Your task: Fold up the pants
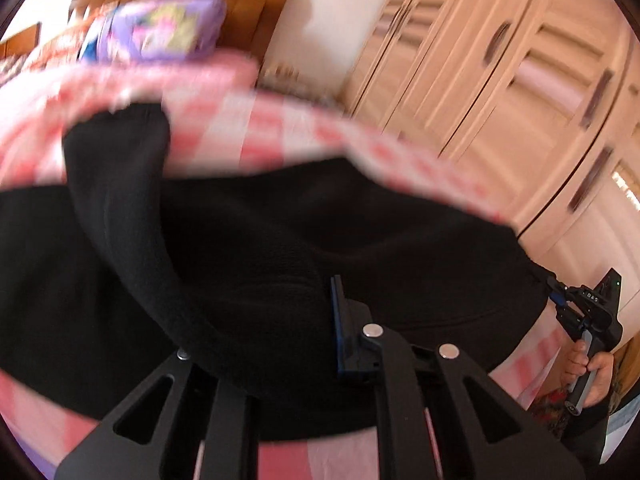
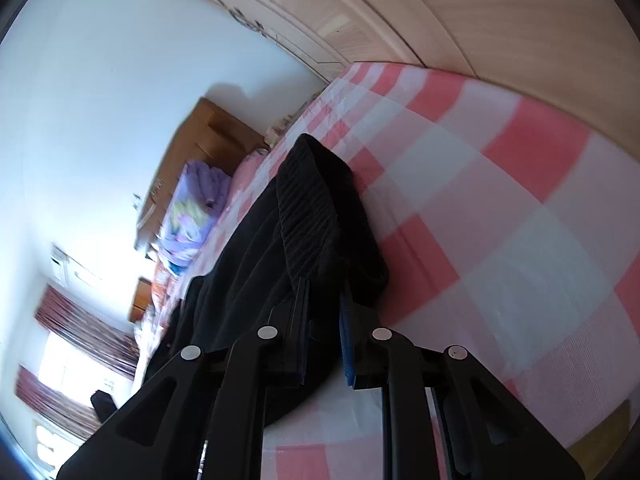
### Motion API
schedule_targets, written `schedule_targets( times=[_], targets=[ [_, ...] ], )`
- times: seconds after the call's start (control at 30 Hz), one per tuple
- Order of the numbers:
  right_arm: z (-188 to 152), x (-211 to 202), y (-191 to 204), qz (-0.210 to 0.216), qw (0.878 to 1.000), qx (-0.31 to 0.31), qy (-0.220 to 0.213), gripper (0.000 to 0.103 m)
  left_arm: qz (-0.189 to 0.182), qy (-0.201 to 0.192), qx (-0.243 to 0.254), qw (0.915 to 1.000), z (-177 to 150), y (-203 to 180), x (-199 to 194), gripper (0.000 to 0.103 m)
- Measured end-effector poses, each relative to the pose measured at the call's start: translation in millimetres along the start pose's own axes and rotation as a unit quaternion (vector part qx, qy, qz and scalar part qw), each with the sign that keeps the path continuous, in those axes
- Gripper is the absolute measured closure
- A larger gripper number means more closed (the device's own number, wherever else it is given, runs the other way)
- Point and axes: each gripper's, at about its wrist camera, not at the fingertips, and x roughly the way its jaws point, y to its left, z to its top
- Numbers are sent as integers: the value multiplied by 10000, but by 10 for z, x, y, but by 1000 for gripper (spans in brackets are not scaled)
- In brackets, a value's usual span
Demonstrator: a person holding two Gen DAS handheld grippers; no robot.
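Note:
Black pants (image 1: 280, 248) are stretched above a pink-and-white checked bed (image 1: 248, 128). In the left wrist view the cloth drapes over my left gripper (image 1: 260, 320); its left finger is hidden under the fabric, only the right fingertip (image 1: 338, 312) shows, shut on the cloth. My right gripper (image 1: 560, 300), held by a hand, grips the pants' far right end. In the right wrist view my right gripper (image 2: 324, 312) is shut on the ribbed black waistband (image 2: 308, 220), with the pants (image 2: 240, 280) trailing away to the left over the bed (image 2: 500, 208).
A light wooden wardrobe (image 1: 500, 80) stands beside the bed. A purple folded quilt (image 1: 160, 32) lies against the brown headboard (image 1: 248, 4). The quilt also shows in the right wrist view (image 2: 196, 208), with a curtained window (image 2: 72, 360) beyond.

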Motion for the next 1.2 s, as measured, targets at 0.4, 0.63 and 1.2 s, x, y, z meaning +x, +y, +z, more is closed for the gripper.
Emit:
schedule_targets(
  times=[0.4, 0.63, 1.2],
  targets=[
    [-5, 36, -20, -167, 9997, -145, -76, 87, 413, 42, 195, 9989, -213, -24, 30, 91],
    [30, -38, 112, -379, 9988, -304, -42, 86, 175, -93, -20, 9998, -264, 19, -94, 90],
    [-715, 36, 538, -89, 9881, -1290, 834, 51, 1034, -791, 54, 9915, -535, -126, -559, 5]
  ],
)
